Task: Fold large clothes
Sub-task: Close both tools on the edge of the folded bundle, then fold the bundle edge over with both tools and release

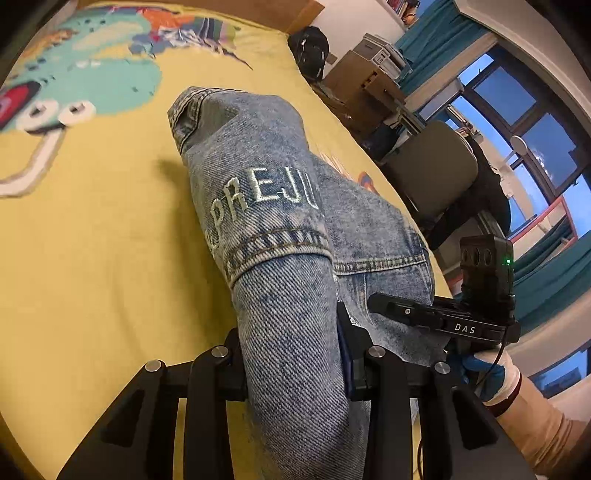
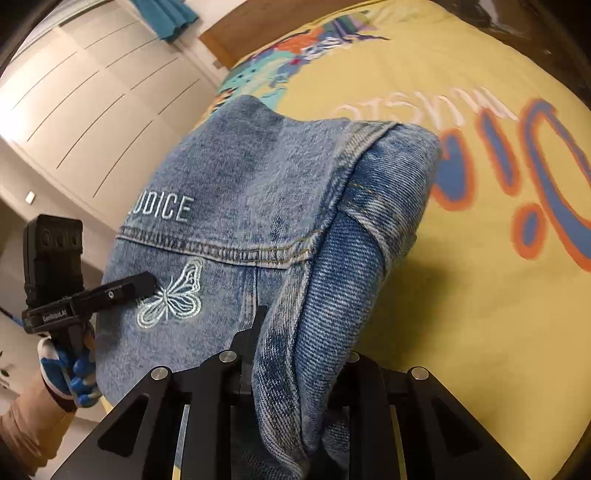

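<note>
A blue denim jacket (image 1: 273,192) with embroidered white letters and a butterfly hangs bunched above a yellow printed bedspread (image 1: 92,240). My left gripper (image 1: 295,369) is shut on a thick fold of the jacket. My right gripper (image 2: 295,373) is shut on another fold of the same jacket (image 2: 258,177). The right gripper also shows in the left wrist view (image 1: 384,306), touching the denim from the right. The left gripper shows in the right wrist view (image 2: 144,284), by the butterfly. Both sets of fingertips are hidden in the cloth.
The bed's right edge runs past a chair (image 1: 443,170), cardboard boxes (image 1: 362,81) and a dark bag (image 1: 310,48). Windows (image 1: 524,122) are further right. White wardrobe doors (image 2: 81,107) stand left of the bed, and a wooden headboard (image 2: 258,26) is beyond.
</note>
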The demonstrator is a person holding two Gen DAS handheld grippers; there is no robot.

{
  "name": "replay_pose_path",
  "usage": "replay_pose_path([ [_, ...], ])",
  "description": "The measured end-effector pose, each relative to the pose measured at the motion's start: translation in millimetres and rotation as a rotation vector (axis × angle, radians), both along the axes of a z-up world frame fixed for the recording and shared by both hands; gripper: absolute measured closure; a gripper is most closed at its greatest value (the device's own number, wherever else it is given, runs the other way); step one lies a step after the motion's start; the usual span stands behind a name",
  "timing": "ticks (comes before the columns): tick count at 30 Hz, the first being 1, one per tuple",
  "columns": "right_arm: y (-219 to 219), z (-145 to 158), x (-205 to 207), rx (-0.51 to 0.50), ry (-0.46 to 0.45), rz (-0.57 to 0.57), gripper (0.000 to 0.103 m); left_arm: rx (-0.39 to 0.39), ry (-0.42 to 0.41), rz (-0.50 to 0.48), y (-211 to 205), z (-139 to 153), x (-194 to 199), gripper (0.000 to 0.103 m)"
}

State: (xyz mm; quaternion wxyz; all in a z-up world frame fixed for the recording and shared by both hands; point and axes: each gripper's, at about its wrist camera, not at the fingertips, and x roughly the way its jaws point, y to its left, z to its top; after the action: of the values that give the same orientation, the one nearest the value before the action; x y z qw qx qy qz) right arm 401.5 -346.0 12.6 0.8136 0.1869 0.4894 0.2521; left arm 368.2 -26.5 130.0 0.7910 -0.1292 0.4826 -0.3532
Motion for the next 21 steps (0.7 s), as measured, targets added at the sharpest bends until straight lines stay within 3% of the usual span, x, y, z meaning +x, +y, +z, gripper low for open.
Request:
replay_pose_path([
  [5, 51, -4, 1, -0.005, -0.014, 0.059, 0.082, 0.052, -0.016, 0.058, 40, 2, -7, 0.073],
  [10, 84, -12, 6, -0.094, -0.02, 0.096, 0.08, 0.153, 0.005, 0.107, 61, -19, -13, 0.07],
  [14, 80, -17, -1, -0.155, -0.014, 0.082, 0.069, 0.214, 0.018, 0.145, 59, -39, -17, 0.06],
  [18, 66, -9, -11, -0.204, -0.024, 0.046, 0.054, 0.22, 0.011, 0.178, 65, -33, -26, 0.055],
  [21, 49, -3, -27, -0.239, -0.036, 0.012, 0.053, 0.244, -0.004, 0.207, 71, -21, -37, 0.056],
])
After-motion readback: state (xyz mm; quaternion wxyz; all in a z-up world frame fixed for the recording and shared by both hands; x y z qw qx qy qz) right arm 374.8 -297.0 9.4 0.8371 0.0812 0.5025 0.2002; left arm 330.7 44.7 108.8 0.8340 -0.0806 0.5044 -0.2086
